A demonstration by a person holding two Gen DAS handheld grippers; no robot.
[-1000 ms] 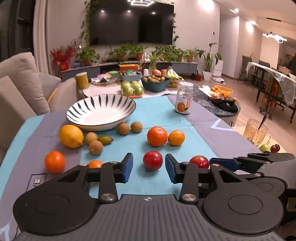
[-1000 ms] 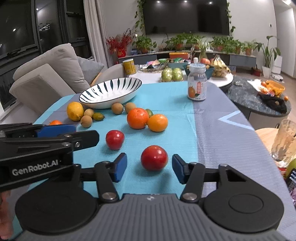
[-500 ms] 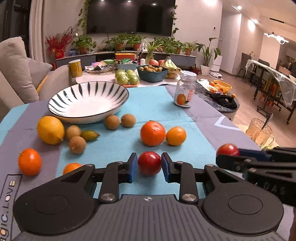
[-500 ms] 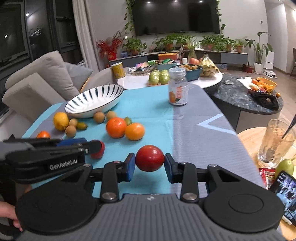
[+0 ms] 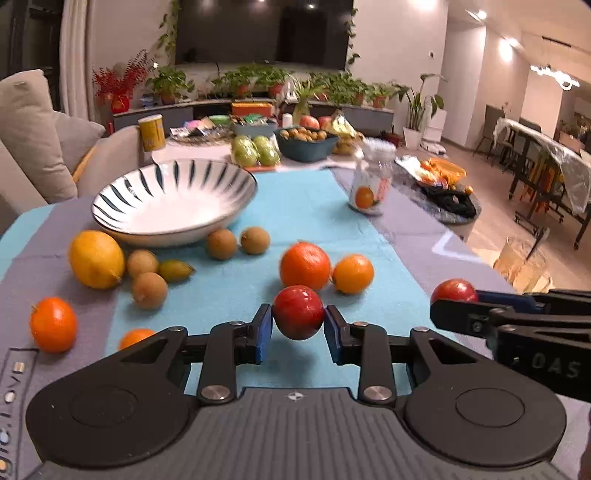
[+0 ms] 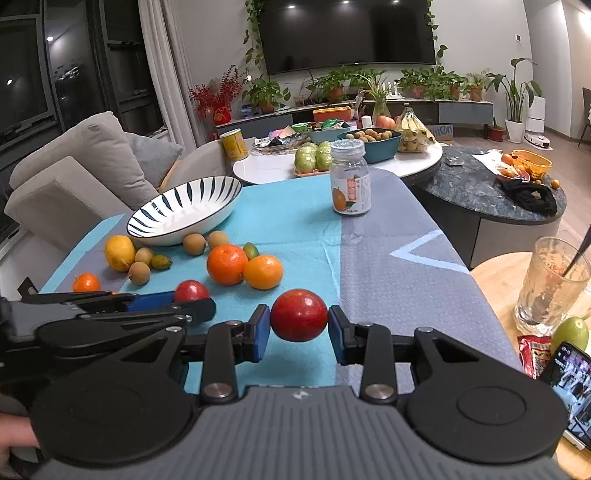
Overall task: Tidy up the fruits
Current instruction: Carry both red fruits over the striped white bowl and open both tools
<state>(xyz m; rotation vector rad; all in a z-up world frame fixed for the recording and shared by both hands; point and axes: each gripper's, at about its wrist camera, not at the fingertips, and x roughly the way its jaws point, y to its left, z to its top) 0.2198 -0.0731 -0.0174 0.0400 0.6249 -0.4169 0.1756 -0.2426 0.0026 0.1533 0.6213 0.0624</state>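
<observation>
Right wrist view shows the desk (image 6: 399, 236) strewn with loose fruit beside an empty striped bowl (image 6: 184, 210), presumably their destination. Each gripper pinches a red fruit: right gripper (image 6: 299, 334) jaws on one (image 6: 299, 314), left gripper (image 5: 298, 332) jaws on another (image 5: 298, 312), lifted clear.

A large dark flat television (image 6: 349, 33) hangs on the pale wall above a long low cabinet lined with potted green plants (image 6: 428, 83), with a beige cushioned sofa (image 6: 70, 173) beside dark night windows (image 6: 26, 70).
</observation>
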